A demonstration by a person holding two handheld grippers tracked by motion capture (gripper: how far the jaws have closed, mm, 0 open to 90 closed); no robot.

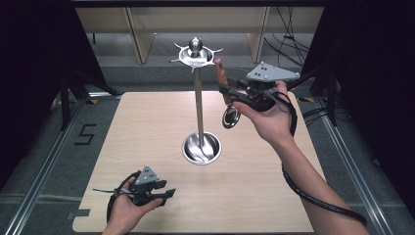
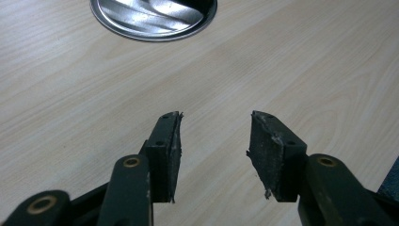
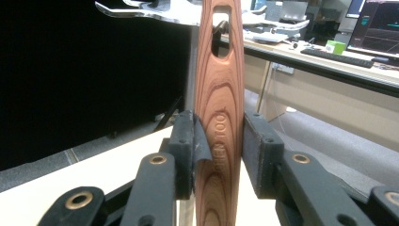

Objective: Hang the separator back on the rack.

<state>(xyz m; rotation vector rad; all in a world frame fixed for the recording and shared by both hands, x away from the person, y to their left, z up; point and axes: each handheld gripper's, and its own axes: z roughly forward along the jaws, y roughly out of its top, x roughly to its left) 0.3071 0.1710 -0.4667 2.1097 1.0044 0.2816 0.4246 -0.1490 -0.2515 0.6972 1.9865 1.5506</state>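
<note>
A metal utensil stand rises from the middle of the table: a round base (image 1: 201, 148), a thin pole (image 1: 198, 107) and a ring of hooks (image 1: 195, 55) under a knob. My right gripper (image 1: 226, 91) is held high, right of the pole, and is shut on the wooden handle (image 1: 221, 77) of a utensil whose round metal end (image 1: 231, 117) hangs below. In the right gripper view the handle (image 3: 220, 117) stands upright between the pads (image 3: 188, 150), its hanging hole level with the hook ring (image 3: 155, 12). My left gripper (image 1: 166, 195) rests low at the front left, open and holding nothing (image 2: 214, 150), with the base (image 2: 150, 19) ahead.
The light wooden table (image 1: 147, 127) is flanked by black curtains. Wooden shelving stands behind it, and cables (image 1: 288, 44) trail at the back right. A desk with a monitor (image 3: 376, 28) lies beyond the stand in the right gripper view.
</note>
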